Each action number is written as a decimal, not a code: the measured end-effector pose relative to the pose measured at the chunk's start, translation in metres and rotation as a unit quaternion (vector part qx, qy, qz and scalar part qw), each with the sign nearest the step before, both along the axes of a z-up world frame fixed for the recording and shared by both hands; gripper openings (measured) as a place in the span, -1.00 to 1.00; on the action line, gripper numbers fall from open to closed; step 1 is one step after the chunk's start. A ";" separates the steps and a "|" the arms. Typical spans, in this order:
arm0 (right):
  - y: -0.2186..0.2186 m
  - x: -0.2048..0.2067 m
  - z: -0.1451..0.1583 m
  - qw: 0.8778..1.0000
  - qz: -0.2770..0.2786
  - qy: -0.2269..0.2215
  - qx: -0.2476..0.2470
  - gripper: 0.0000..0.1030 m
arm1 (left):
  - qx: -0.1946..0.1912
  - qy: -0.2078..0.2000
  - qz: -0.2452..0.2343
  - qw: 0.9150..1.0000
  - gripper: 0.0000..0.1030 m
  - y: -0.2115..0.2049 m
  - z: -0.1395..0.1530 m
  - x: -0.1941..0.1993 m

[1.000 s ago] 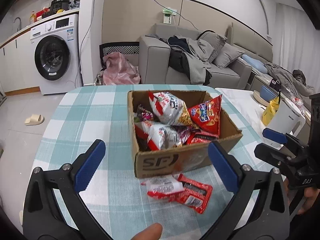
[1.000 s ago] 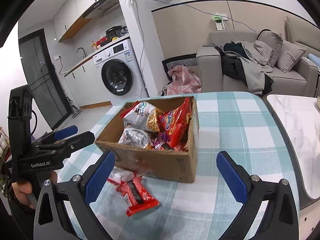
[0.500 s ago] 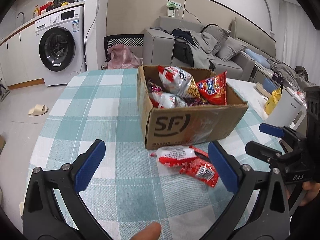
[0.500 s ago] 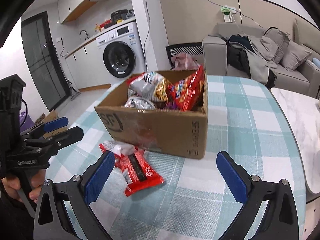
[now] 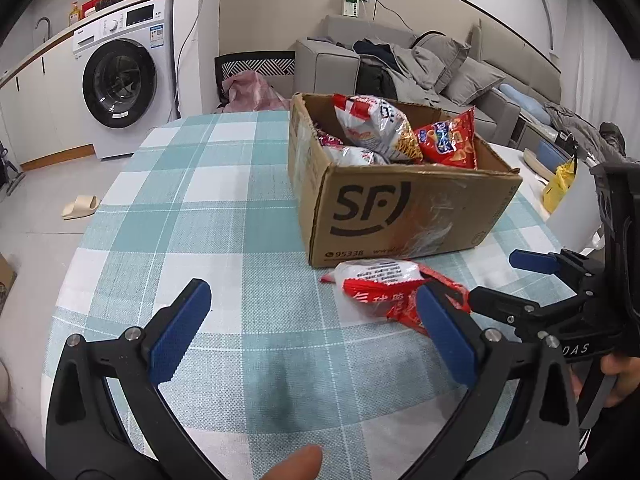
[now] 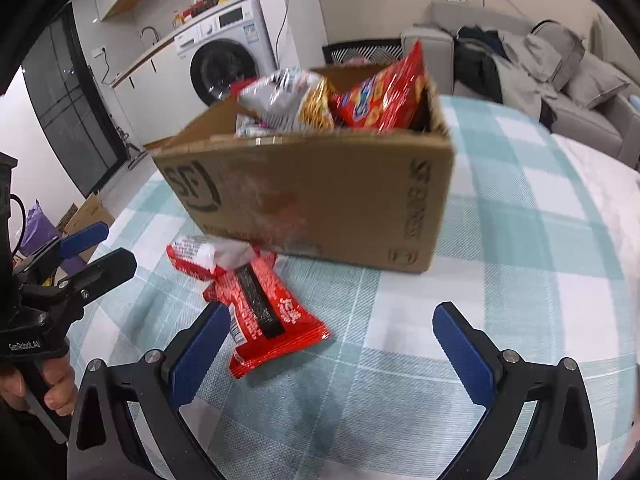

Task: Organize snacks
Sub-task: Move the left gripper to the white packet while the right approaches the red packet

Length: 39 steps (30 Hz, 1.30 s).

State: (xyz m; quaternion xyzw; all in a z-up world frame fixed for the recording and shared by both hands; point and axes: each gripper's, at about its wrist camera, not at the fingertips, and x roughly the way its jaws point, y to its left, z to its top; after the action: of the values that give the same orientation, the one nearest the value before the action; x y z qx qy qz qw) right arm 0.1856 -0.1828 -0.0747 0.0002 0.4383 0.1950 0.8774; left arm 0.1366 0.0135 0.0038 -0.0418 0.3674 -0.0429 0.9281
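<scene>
Now — right hand-held gripper (image 6: 332,344) spread, empty | red snack packet (image 6: 266,312) touching its left finger | left hand-held gripper (image 5: 312,328) spread

I am working in a lived-in home, an open room where laundry, kitchen and lounge share one floor. A washer (image 5: 120,84) sits under a counter (image 5: 48,40) with a tap (image 5: 42,24) and bottles on top. Behind the checked tablecloth (image 5: 192,208) I see a grey sofa (image 5: 460,80) heaped with clothes (image 5: 400,68) and cushions. A slipper (image 5: 80,206) lies on the tiled floor, and a kettle (image 5: 576,204) stands at my right.
</scene>
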 end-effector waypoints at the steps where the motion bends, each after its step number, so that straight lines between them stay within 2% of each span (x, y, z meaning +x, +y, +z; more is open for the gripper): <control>1: 0.002 0.001 -0.002 1.000 0.002 0.002 -0.002 1.00 | 0.000 0.004 0.000 1.000 0.98 0.001 -0.003 0.001; 11: 0.026 0.004 -0.023 0.999 0.014 0.020 -0.036 1.00 | -0.003 0.024 0.001 1.000 0.98 0.003 -0.023 0.014; 20: -0.012 0.008 -0.026 0.998 -0.041 0.023 -0.035 1.00 | -0.005 0.037 -0.004 0.999 0.98 -0.001 -0.036 0.024; 24: -0.006 0.005 -0.024 0.999 0.001 0.034 0.006 1.00 | 0.001 0.047 -0.008 0.999 0.98 -0.006 -0.043 0.027; 29: 0.017 0.006 -0.026 0.999 0.028 0.035 0.008 1.00 | 0.001 0.056 -0.005 0.998 0.98 -0.003 -0.050 0.029; 35: 0.031 0.012 -0.024 0.999 0.038 0.023 0.009 1.00 | -0.002 0.061 0.007 0.998 0.98 0.011 -0.054 0.028; 37: 0.032 0.015 -0.025 1.000 0.026 0.014 -0.004 1.00 | -0.003 0.064 0.009 0.998 0.98 0.015 -0.056 0.029; 39: 0.029 0.019 -0.029 1.000 0.015 0.023 -0.012 1.00 | -0.004 0.065 0.011 0.998 0.98 0.016 -0.057 0.029</control>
State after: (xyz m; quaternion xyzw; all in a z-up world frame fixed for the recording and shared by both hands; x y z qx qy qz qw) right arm 0.2050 -0.1538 -0.1036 -0.0127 0.4607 0.2030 0.8639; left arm 0.1660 0.0299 -0.0527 -0.0521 0.4260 -0.0311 0.9027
